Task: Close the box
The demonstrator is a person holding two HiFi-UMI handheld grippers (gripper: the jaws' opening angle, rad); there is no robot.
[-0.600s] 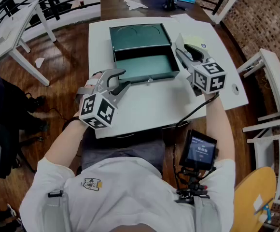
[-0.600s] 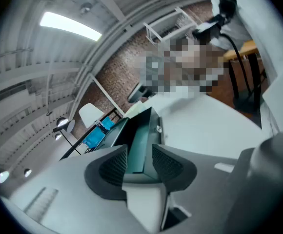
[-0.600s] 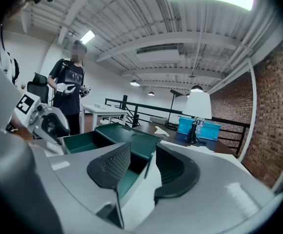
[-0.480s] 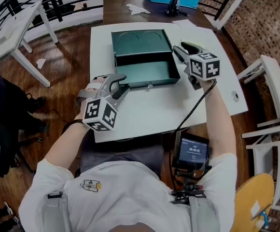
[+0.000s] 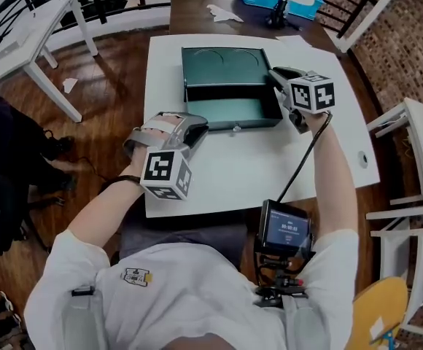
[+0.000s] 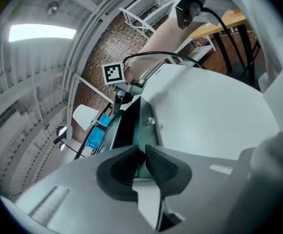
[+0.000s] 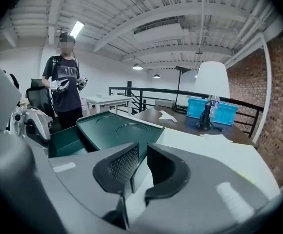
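Teal box beside right claw

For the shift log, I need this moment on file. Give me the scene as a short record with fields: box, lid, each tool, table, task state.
box: green, open, inside bare
lid: folded back on the far side, away from the person
left tool: by the box's front left corner, jaws a little apart, nothing held
right tool: at the box's right side, jaws a little apart, nothing held
white table: carries the box
task state: box not yet closed
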